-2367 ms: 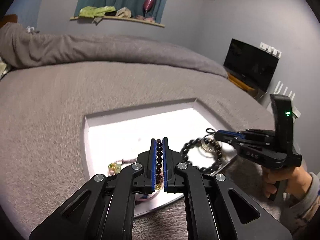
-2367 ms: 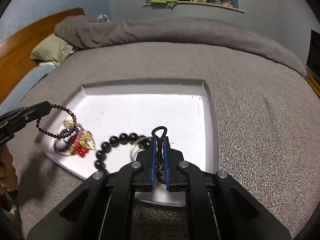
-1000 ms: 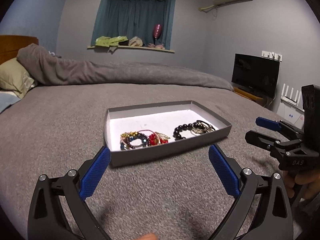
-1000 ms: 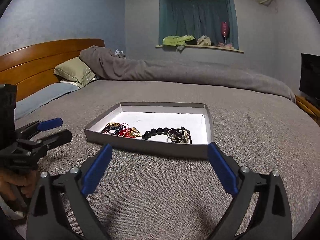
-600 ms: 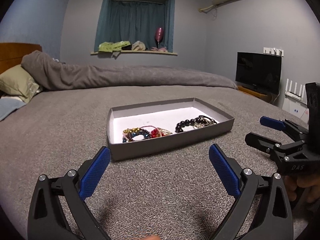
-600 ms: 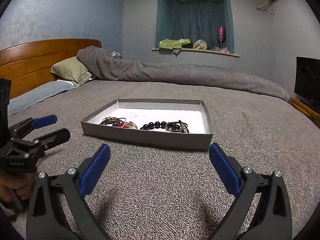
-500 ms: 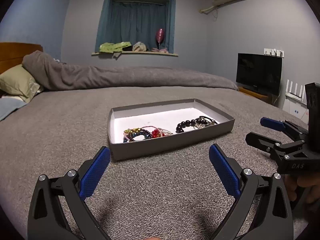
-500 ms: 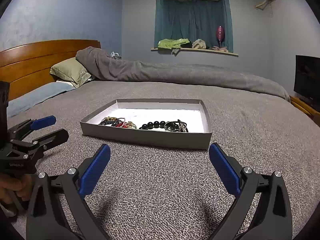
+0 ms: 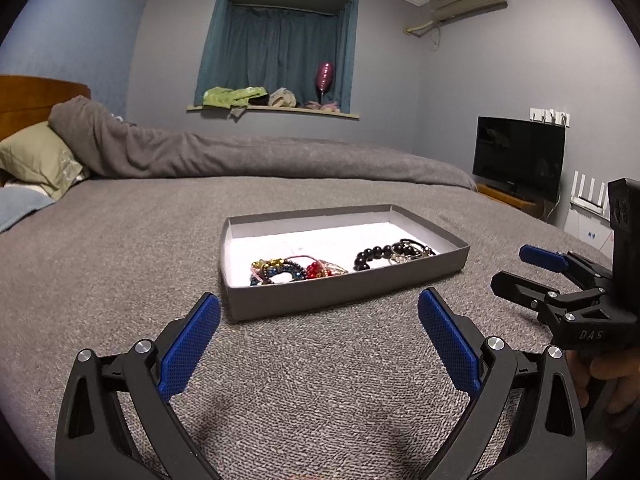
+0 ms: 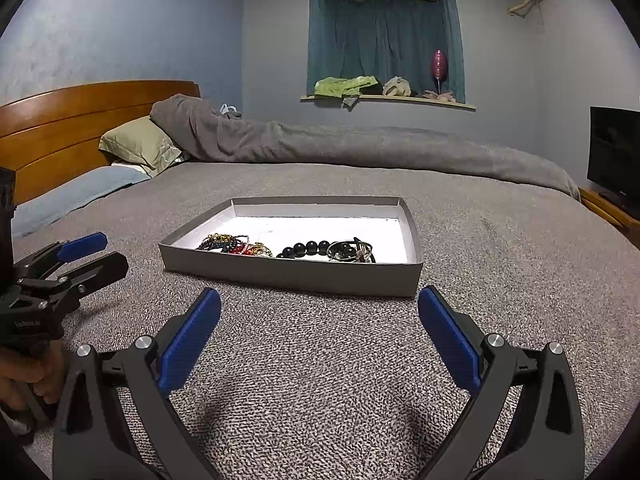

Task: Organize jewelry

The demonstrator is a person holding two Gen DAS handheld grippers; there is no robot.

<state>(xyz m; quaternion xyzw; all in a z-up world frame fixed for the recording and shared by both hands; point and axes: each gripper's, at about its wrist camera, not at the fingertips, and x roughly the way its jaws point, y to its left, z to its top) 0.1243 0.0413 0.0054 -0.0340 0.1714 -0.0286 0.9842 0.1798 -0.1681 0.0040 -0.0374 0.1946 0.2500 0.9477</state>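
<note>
Jewelry lies in a shallow grey tray (image 9: 348,294) on the grey bed (image 9: 120,248): a tangle of coloured bead bracelets (image 9: 294,270) toward its left, a black bead bracelet (image 9: 372,255) touching metal rings (image 9: 412,249) toward its right. Both the left gripper (image 9: 318,334) and right gripper (image 10: 319,330) hover near the tray's front wall, jaws spread wide, holding nothing.

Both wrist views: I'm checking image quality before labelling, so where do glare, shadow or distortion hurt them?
Left wrist view: the white floor of the tray is blown out, though the black bead bracelet reads clearly; fisheye bends the ceiling line, corners vignette black. Right wrist view: same glare in the tray, the colourful jewelry pile is small and hard to separate; soft shadows on the bedspread.
</note>
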